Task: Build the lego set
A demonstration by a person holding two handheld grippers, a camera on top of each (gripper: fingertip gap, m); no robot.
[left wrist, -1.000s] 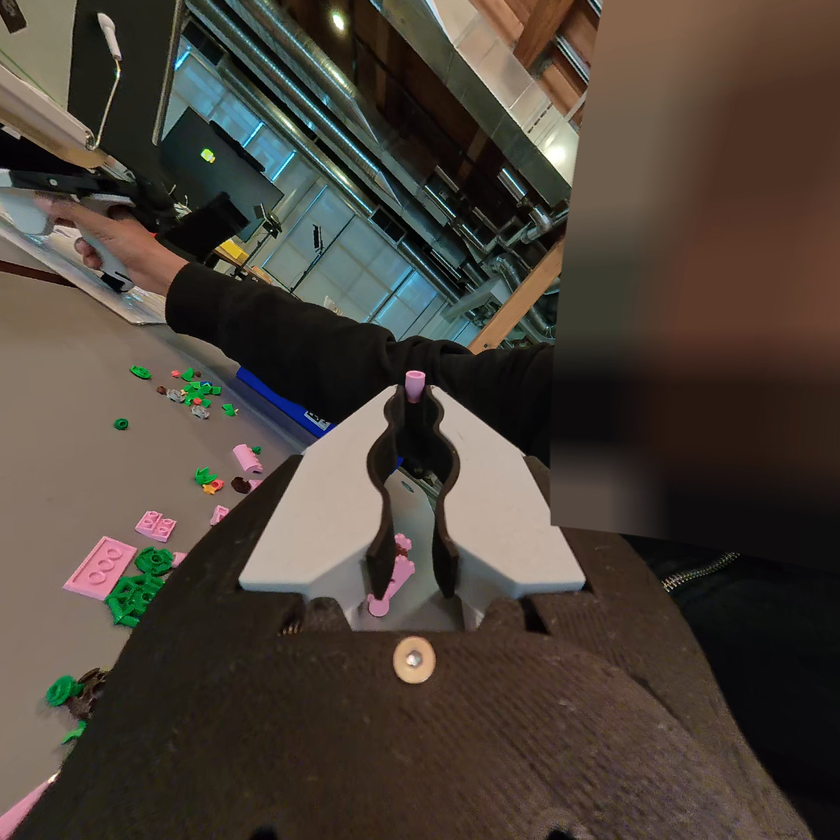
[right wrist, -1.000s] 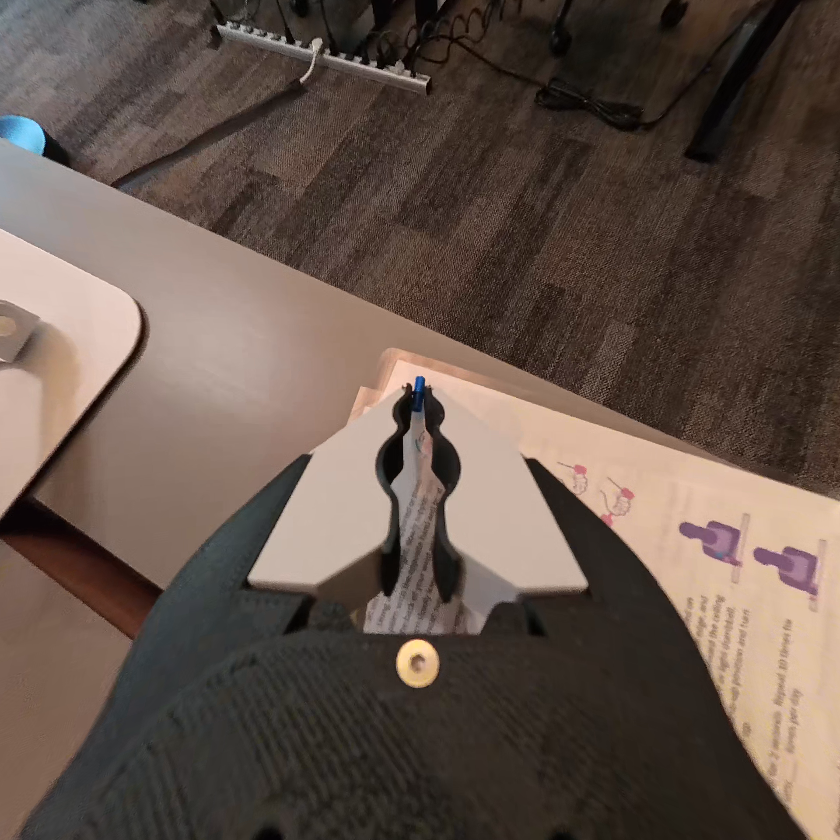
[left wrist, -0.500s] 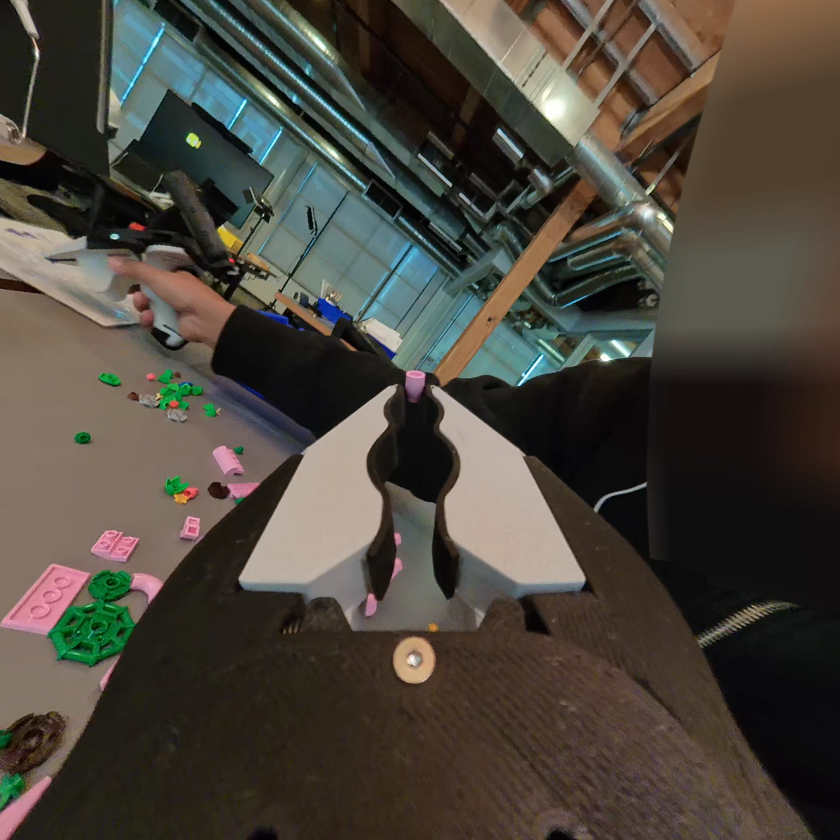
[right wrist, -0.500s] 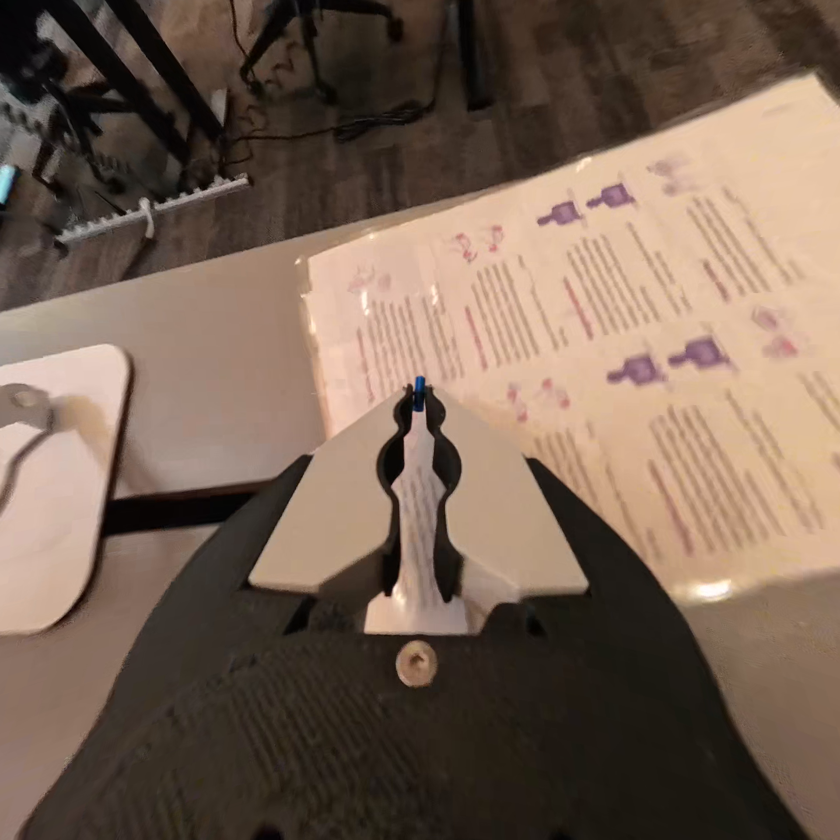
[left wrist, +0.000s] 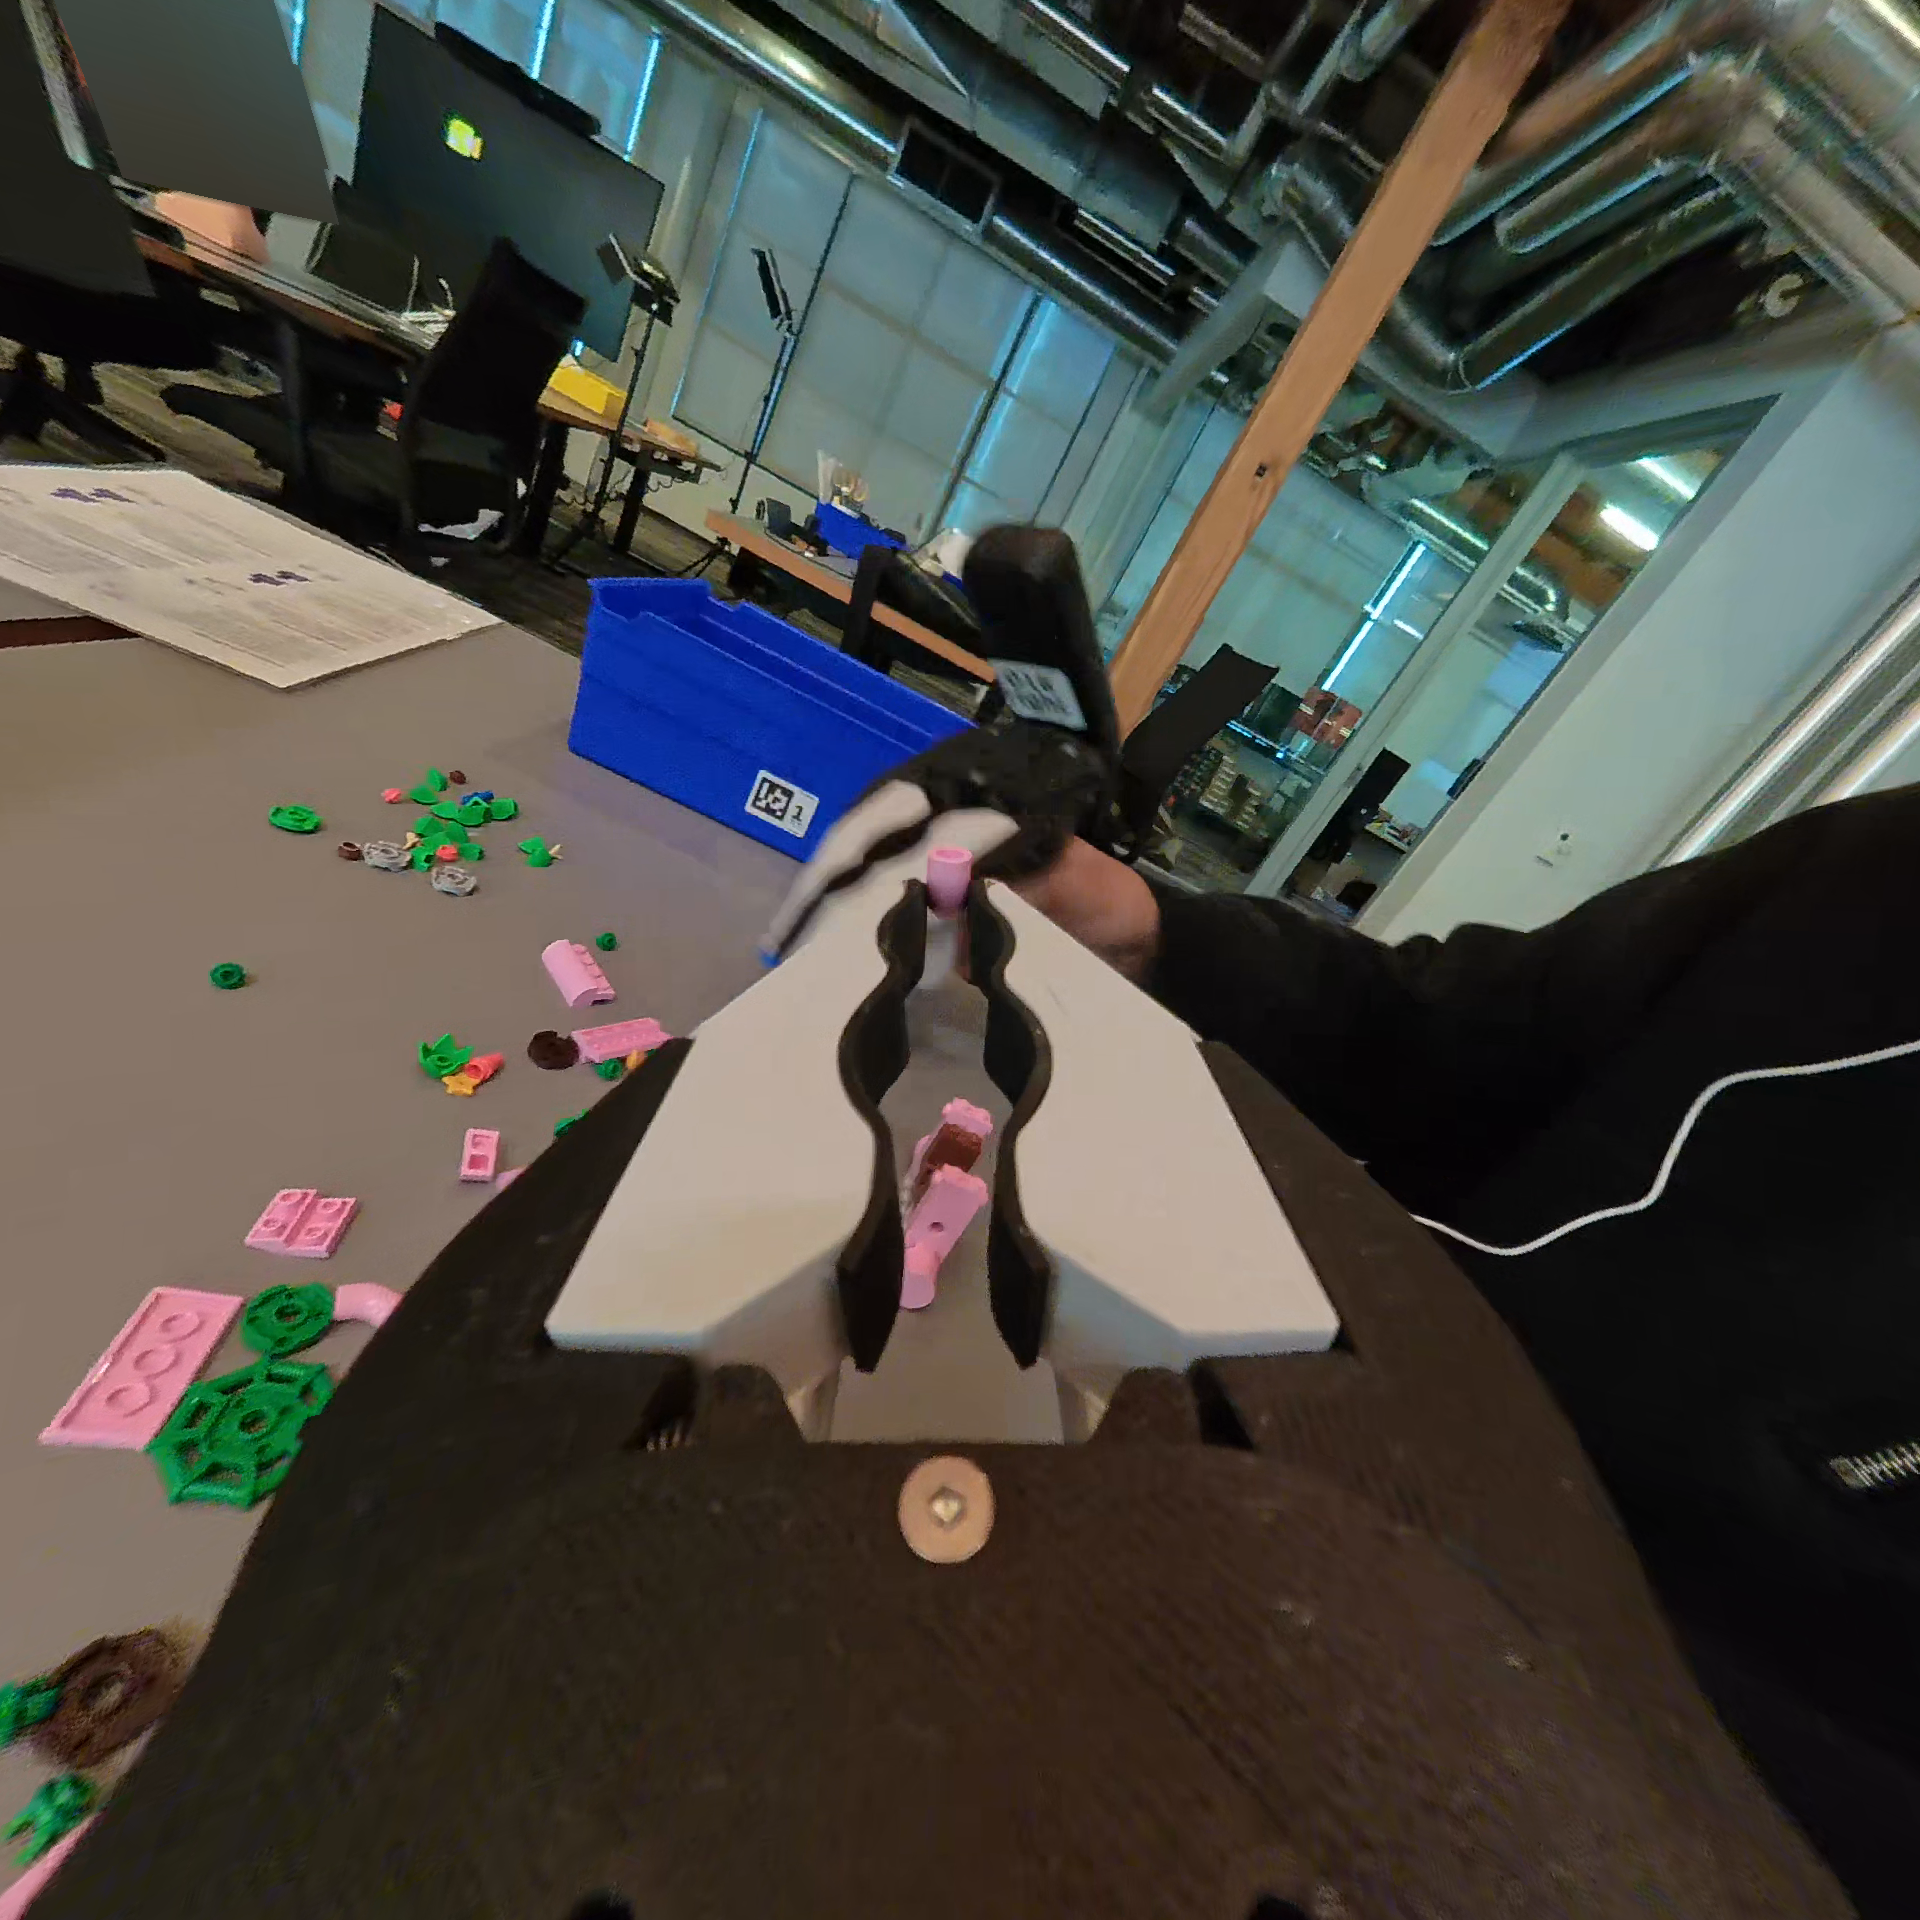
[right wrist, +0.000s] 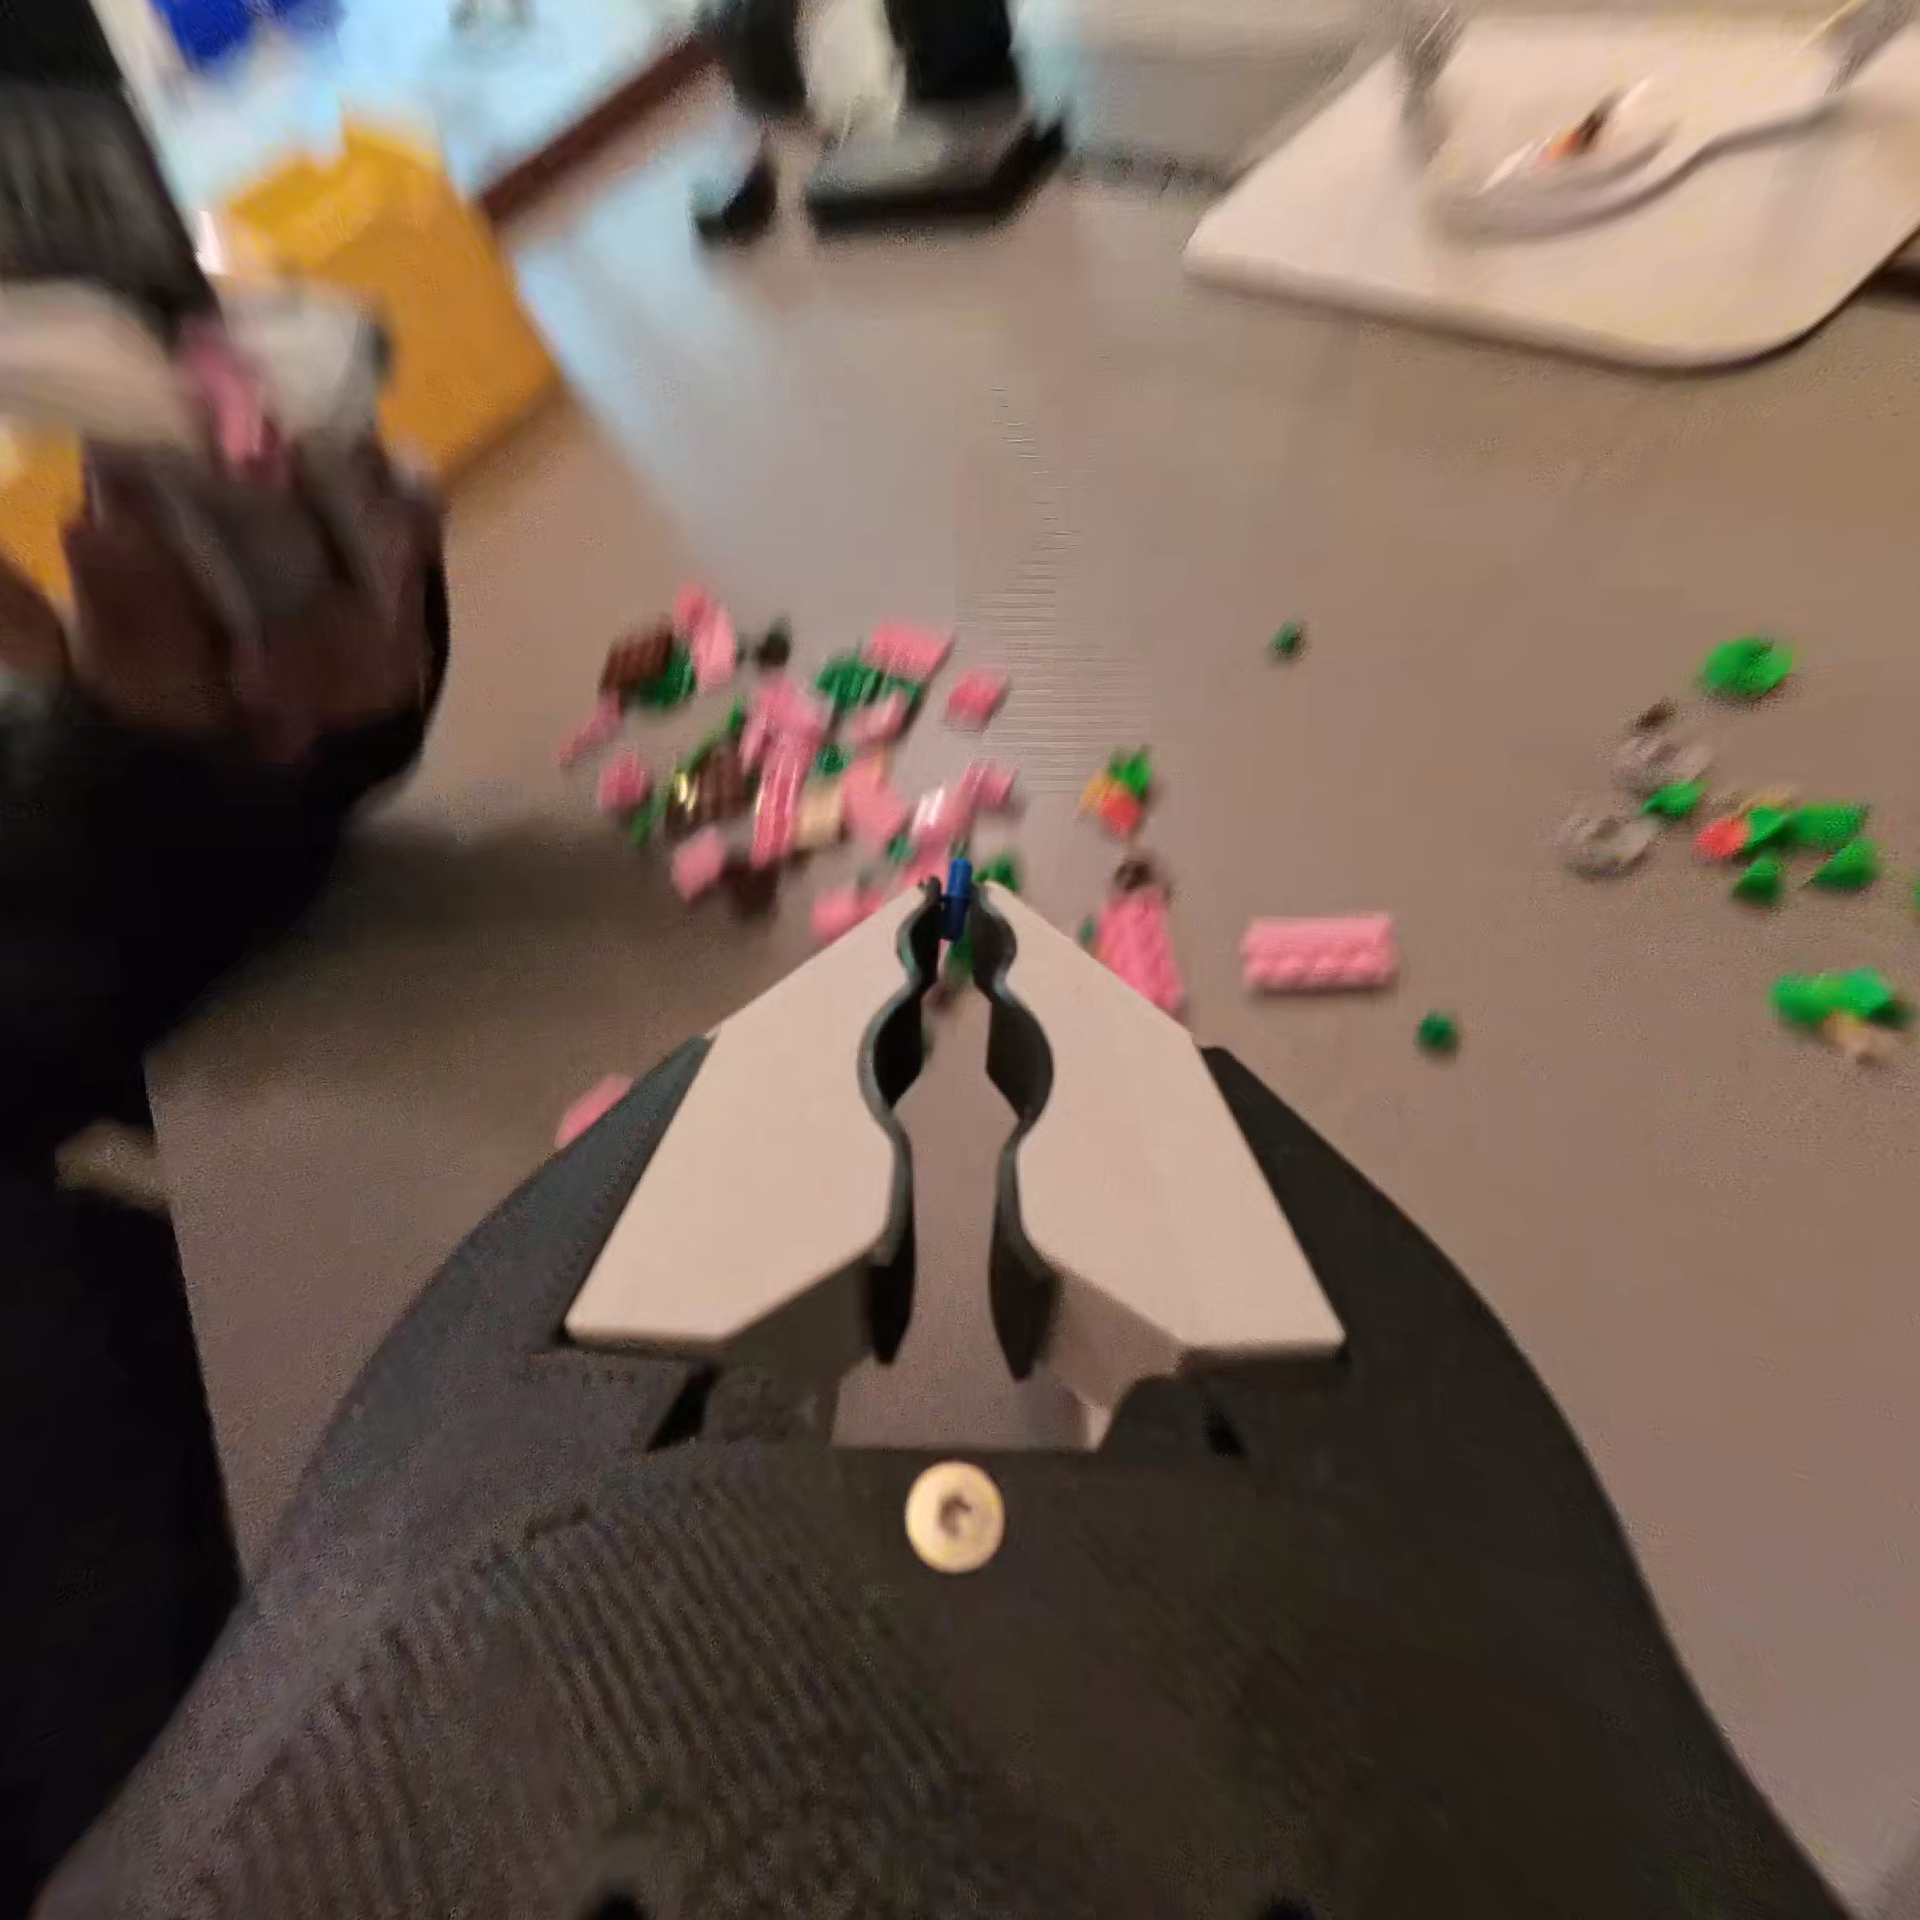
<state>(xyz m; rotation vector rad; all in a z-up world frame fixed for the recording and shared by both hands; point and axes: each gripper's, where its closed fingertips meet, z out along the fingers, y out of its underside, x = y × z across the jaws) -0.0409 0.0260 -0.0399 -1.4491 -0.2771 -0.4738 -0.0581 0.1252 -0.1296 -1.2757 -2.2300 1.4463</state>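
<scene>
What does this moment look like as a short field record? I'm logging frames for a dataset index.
left gripper: shut on pink stud, raised off the table
right gripper: shut on blue pin
table: grey, strewn with loose pink, green and brown pieces
blue bin: on the table's far side
printed sheet: at the table's far left edge
right view: motion-blurred

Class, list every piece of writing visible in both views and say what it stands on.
White sticker on the blue plastic bin: present, not copied here.
White label on the black handle: blurred.
Printed paper sheet: too small.
White lettering on the black jacket: cut off.
Right wrist view: nothing readable.
</scene>
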